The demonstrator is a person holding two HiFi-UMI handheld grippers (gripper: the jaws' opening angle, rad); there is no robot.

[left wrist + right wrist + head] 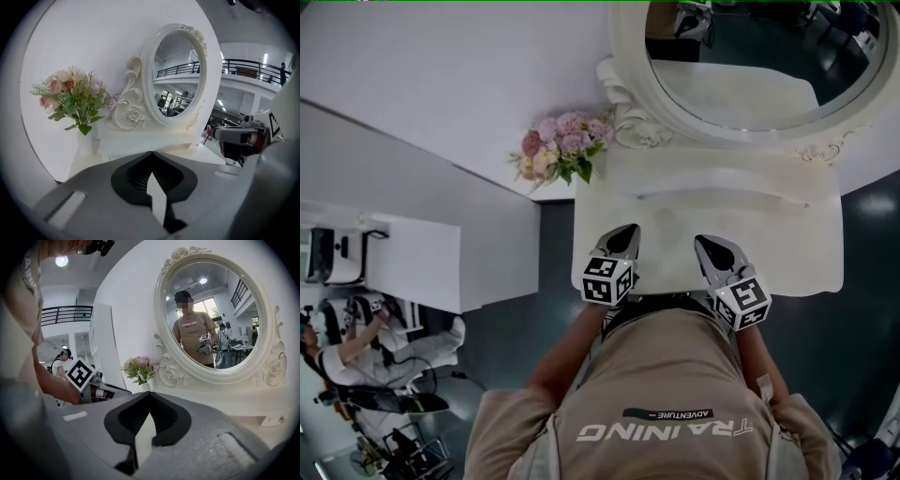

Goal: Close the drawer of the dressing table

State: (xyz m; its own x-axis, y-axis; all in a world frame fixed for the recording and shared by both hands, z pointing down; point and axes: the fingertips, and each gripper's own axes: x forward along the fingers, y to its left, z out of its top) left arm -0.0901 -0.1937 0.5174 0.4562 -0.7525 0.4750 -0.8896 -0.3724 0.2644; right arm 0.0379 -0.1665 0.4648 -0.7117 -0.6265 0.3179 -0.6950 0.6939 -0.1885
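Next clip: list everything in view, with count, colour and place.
dressing table: one, white, centre
mirror: one, oval, white carved frame, at the table's back
flowers: one bunch, pink and cream with green leaves, left of the mirror
vase: one, white, under the flowers
bystander: one, white top, far left background
left gripper: grey, jaws shut, empty, over the table's near edge
right gripper: grey, jaws shut, empty, alongside
shirt: beige, the person's own, bottom centre

"TRAINING", "ADVENTURE" on shirt (661, 375) (upside down)
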